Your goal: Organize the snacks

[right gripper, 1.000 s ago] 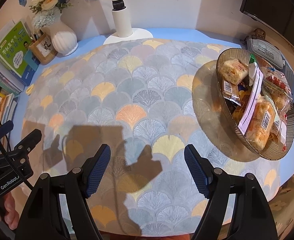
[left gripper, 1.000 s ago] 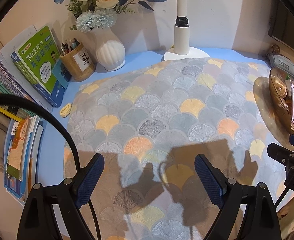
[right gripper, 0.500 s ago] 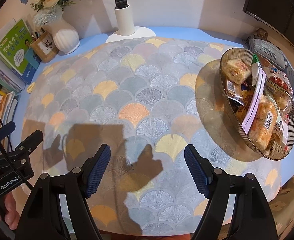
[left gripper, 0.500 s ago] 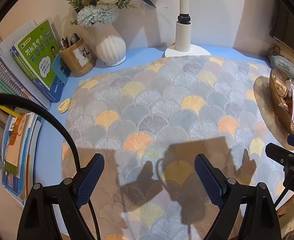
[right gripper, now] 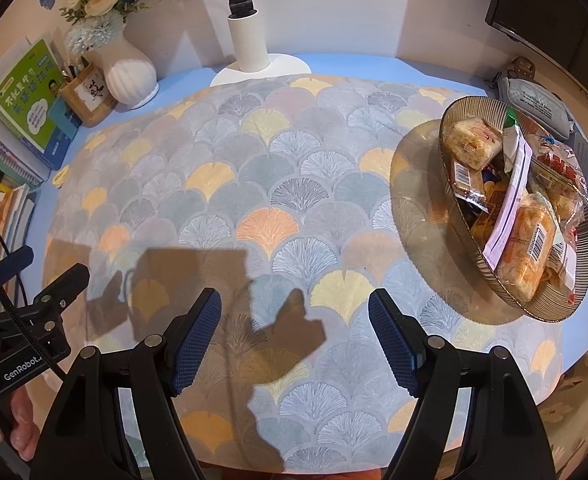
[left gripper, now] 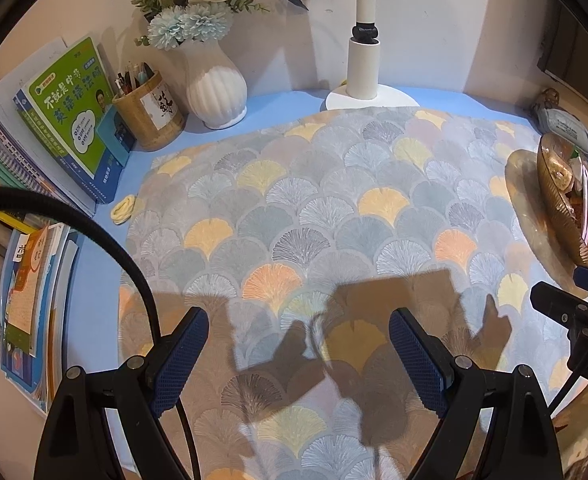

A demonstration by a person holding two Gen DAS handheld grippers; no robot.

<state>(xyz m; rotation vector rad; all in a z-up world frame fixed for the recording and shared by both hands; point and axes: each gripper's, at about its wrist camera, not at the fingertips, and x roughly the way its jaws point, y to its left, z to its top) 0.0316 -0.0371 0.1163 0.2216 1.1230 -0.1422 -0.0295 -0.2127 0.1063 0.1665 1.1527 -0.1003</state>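
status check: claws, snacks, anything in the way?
Left claw open, empty, above the patterned cloth. Right claw open, empty. Snacks piled in ribbed bowl, right side of table, untouched. Nothing between right claw and bowl.

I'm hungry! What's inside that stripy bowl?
The stripy bowl holds wrapped snacks: orange packets, a pale one, a red-lettered bag. Those underneath are covered.

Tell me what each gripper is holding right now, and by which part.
Nothing is held. The left gripper and the right gripper both hover open above the patterned cloth; the snacks sit in the bowl.
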